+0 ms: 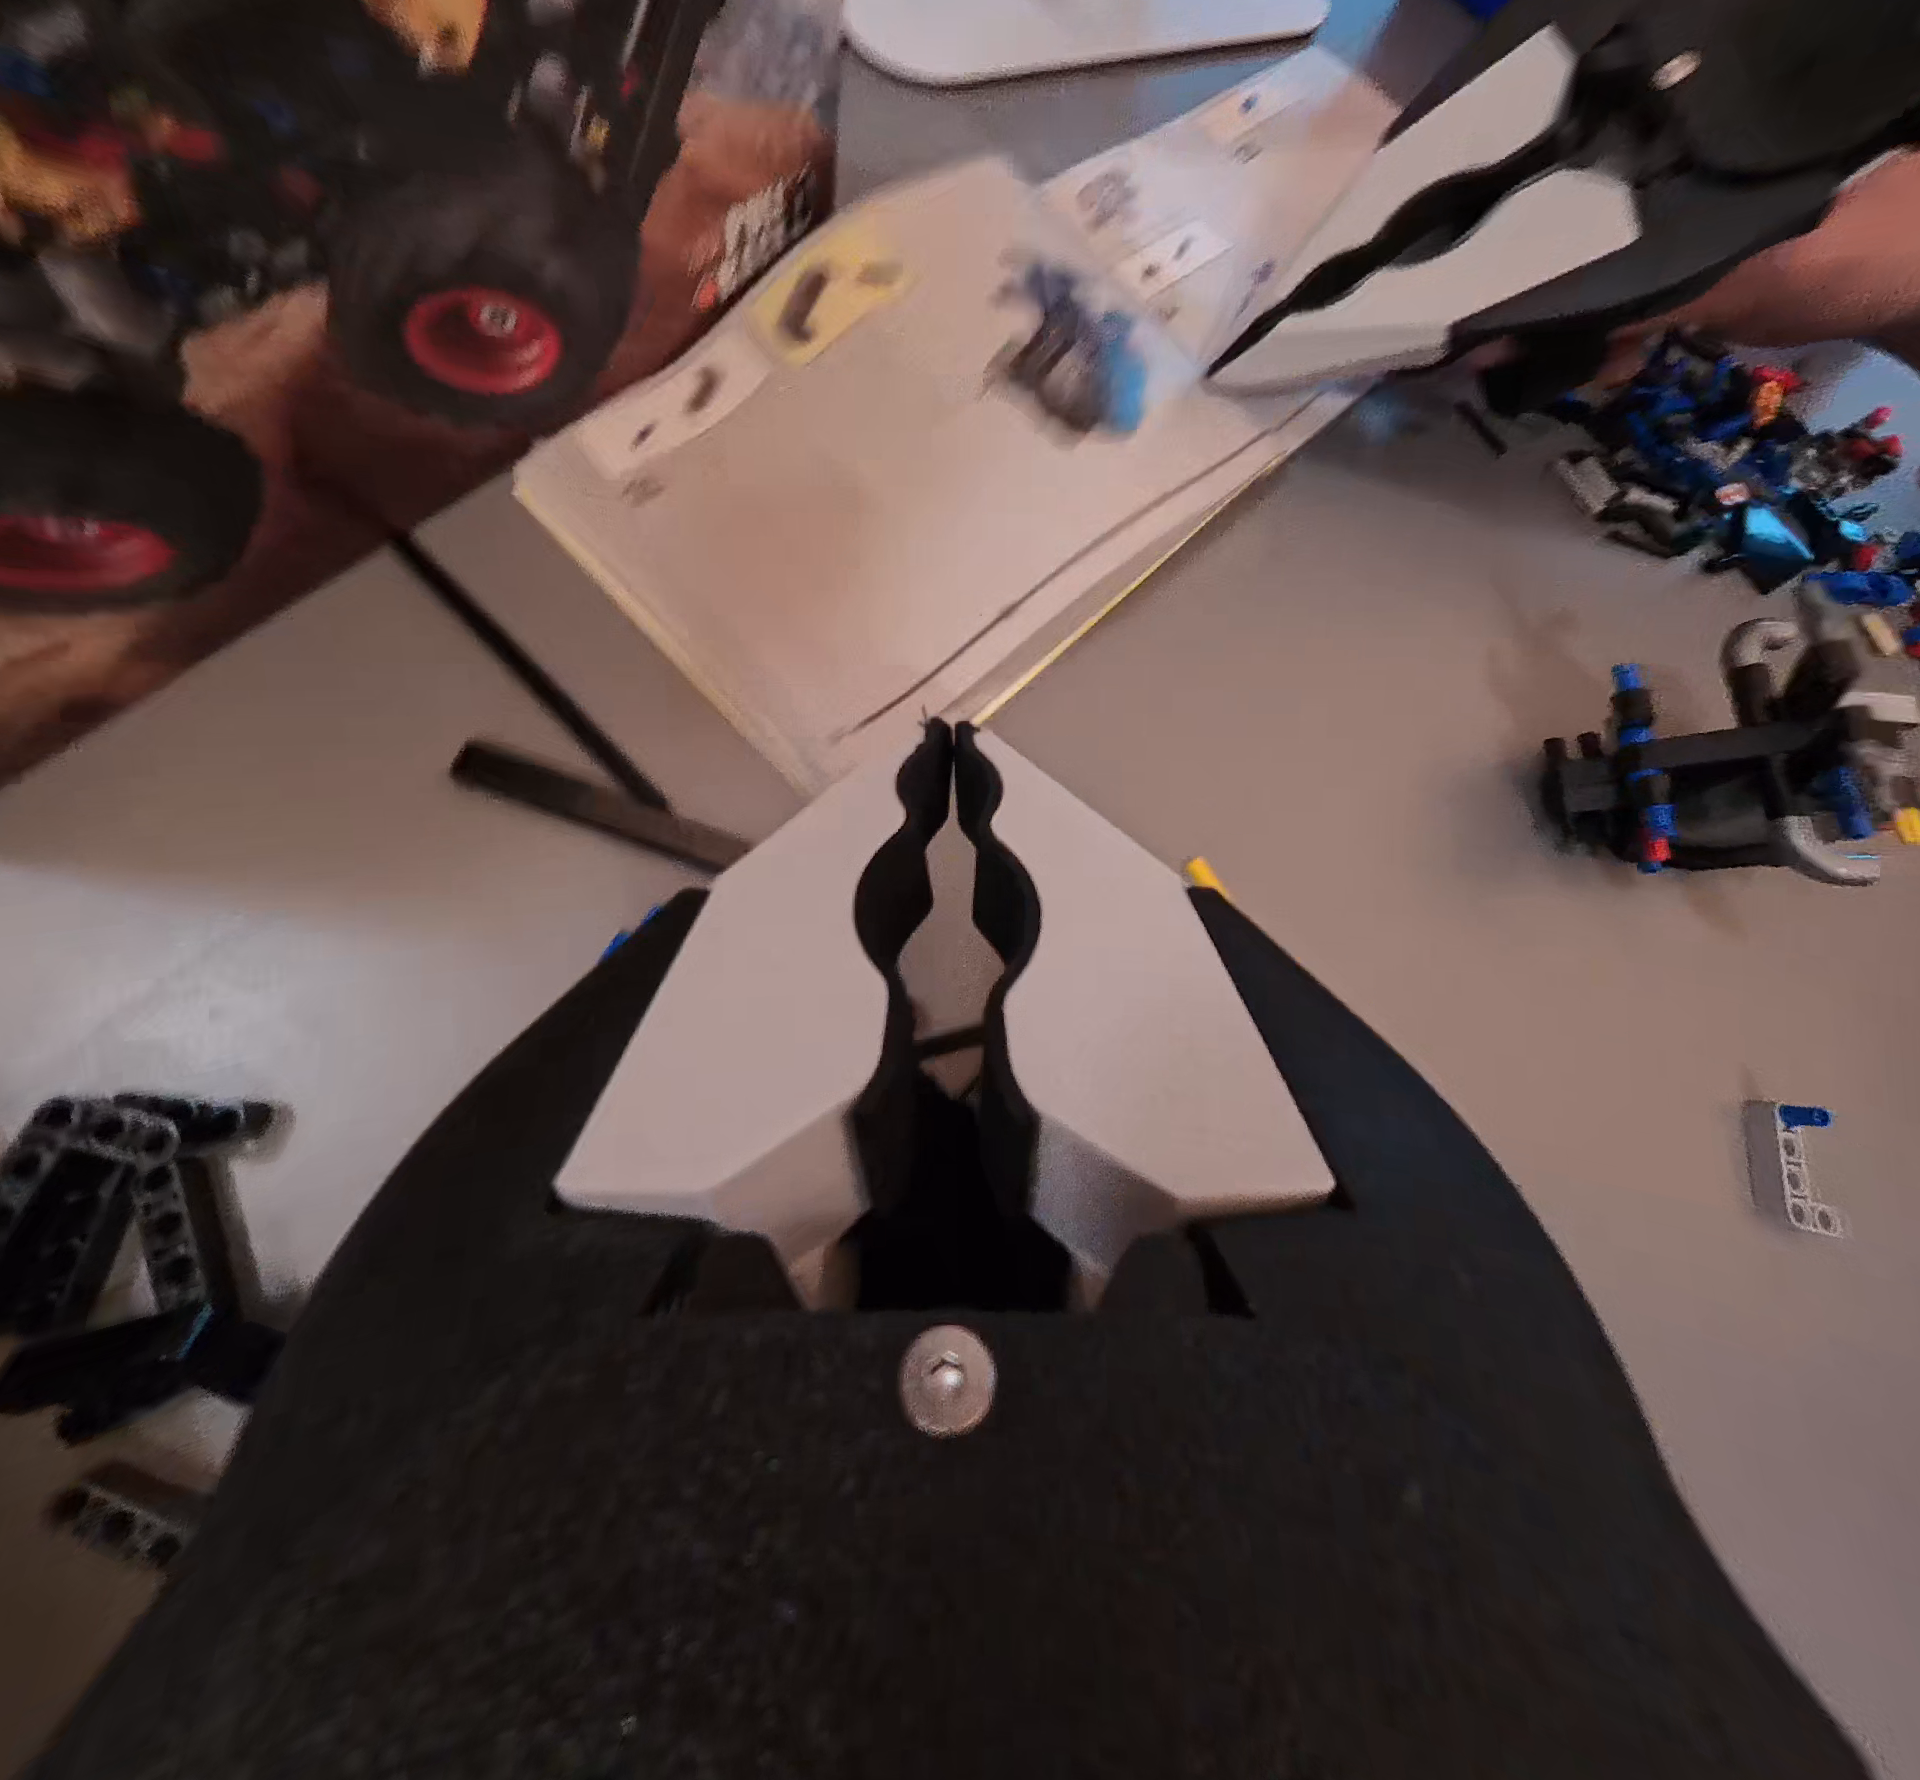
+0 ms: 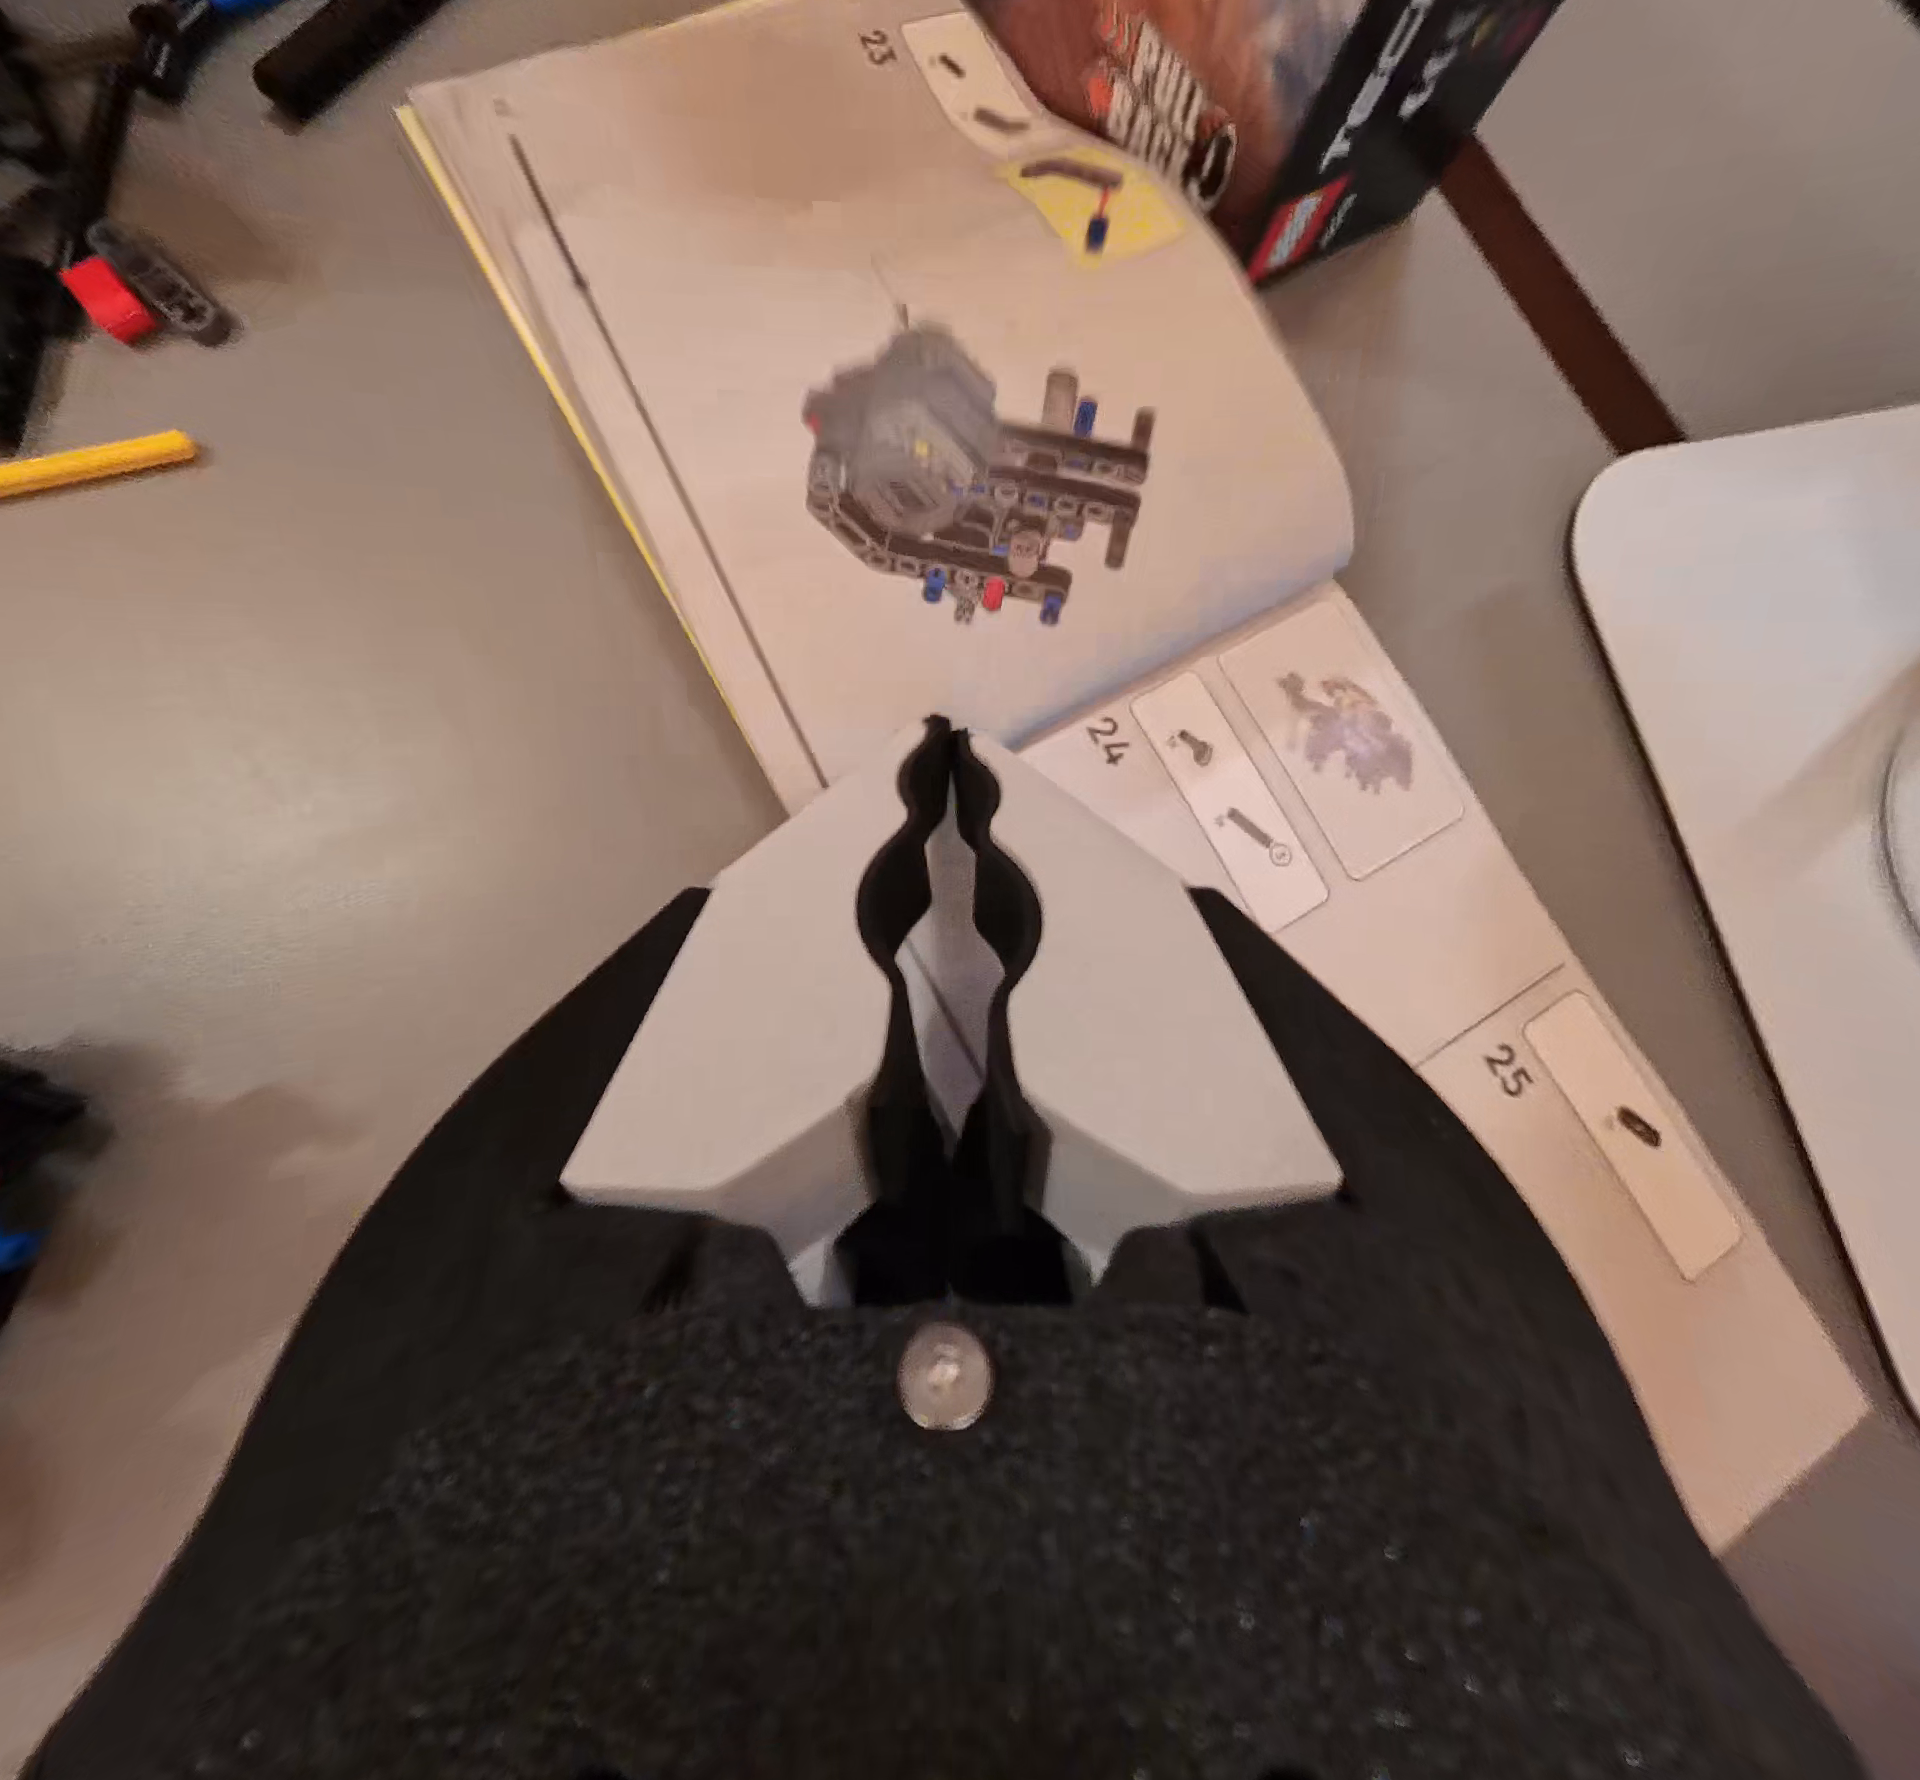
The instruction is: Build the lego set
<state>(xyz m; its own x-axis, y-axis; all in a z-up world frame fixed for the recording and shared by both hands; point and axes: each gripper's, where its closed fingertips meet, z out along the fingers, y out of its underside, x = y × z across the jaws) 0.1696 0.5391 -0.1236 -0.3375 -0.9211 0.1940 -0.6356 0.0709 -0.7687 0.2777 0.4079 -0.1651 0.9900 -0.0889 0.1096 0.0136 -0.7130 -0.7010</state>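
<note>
The open instruction booklet [image 1: 831, 525] lies on the grey table, and its near corner sits right at my left gripper's [image 1: 953, 735] shut tips. My right gripper [image 2: 951, 735] is shut, its tips at the lower edge of a booklet [image 2: 1039, 359] page that curls upward. It also shows in the left wrist view [image 1: 1226, 367], held by a hand over the booklet's far page. I see nothing between either pair of jaws. A partly built black and grey assembly [image 1: 1745, 774] with blue pins lies on the table to the right.
The set's box [image 1: 312, 224] stands at the back left, also in the right wrist view [image 2: 1299, 16]. Loose pieces [image 1: 1745, 473] are piled at the right. Black beams [image 1: 104, 1211], a grey angled beam [image 1: 1789, 1171], a yellow axle [image 2: 94, 463] and a white stand base [image 2: 1766, 691] are around. Left tips to right tips: about 20 cm.
</note>
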